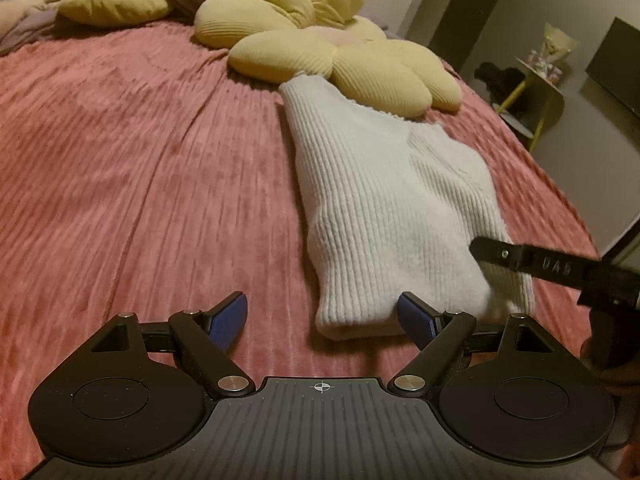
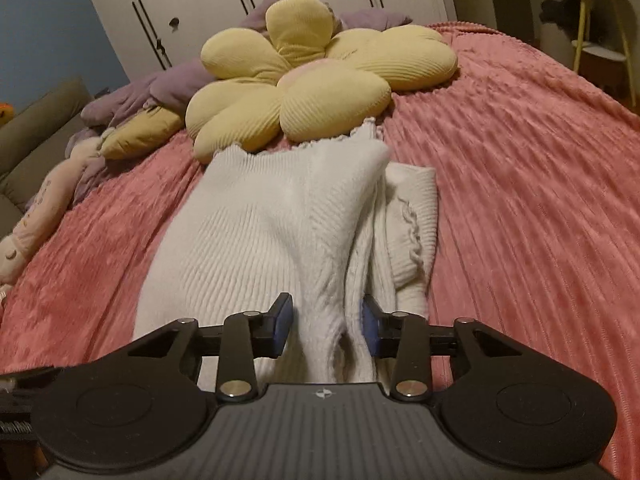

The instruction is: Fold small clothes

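- Lying on the pink bedspread (image 1: 140, 168) is the white knit sweater (image 1: 384, 200), already folded into a long narrow shape, so the sides seem to be turned in and a fold along the length is probably what remains.
- Its far end reaches the yellow flower cushion (image 1: 320, 48); the near end is close to both grippers, which is convenient for lifting this end over toward the far one.
- The left gripper (image 1: 322, 320) is wide open and holds nothing. The near left corner of the sweater lies between its blue pads (image 1: 228, 320), one pad on the bedspread side and the other against the knit, so it seems placed to close on this corner.
- The right gripper (image 2: 326, 324) is about half open, and a thick bunch of the sweater's near edge sits between its pads. Gaps show on both sides of the cloth, so I judge it is not pinching.
- In the right wrist view, a smaller folded part (image 2: 412, 216) lies on the right side of the sweater, maybe a sleeve; I cannot tell surely.
- The knit is soft and thick, so the layers may slide if only one side is lifted.
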Demonstrator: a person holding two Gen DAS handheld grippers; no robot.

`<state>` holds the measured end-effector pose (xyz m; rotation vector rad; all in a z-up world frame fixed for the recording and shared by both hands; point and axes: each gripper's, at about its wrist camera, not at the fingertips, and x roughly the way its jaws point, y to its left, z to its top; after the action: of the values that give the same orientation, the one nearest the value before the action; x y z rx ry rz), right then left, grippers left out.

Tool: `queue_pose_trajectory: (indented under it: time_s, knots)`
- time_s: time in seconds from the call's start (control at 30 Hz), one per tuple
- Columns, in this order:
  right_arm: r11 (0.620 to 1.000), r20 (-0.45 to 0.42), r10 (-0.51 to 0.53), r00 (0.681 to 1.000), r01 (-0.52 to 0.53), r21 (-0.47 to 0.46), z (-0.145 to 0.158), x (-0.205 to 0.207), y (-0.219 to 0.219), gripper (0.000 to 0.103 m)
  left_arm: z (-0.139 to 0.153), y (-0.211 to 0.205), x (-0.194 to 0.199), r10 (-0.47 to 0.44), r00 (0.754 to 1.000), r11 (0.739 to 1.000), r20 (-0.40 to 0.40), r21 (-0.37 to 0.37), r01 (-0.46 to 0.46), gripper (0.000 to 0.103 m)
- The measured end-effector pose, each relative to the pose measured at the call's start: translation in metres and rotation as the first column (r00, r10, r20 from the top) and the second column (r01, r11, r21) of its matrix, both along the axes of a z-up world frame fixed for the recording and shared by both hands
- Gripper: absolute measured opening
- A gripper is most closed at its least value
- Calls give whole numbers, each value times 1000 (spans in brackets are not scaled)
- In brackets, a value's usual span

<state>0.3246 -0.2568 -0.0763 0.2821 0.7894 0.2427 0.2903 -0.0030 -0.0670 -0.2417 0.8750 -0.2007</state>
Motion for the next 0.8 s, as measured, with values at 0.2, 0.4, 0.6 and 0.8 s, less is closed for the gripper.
queue_pose_trajectory:
  time_s: [0.2, 0.4, 0.6, 0.8]
  knots:
    - [966, 171, -39, 984, 81, -247, 13, -16, 18, 18, 6, -3, 6, 24, 1000, 998, 20, 51, -25, 87]
    - [942, 147, -29, 989, 76, -326, -4, -13, 17, 34, 11, 3, 12, 46, 998, 995, 47, 81, -49, 87]
    - [963, 270, -76, 960, 141, -231, 28, -10, 10, 42, 25, -8, 45, 107, 988, 991, 116, 68, -116, 94]
    - [945, 290, 67, 955, 33, -326, 21, 38, 45, 18, 13, -35, 89, 125, 985, 984, 117, 110, -137, 95]
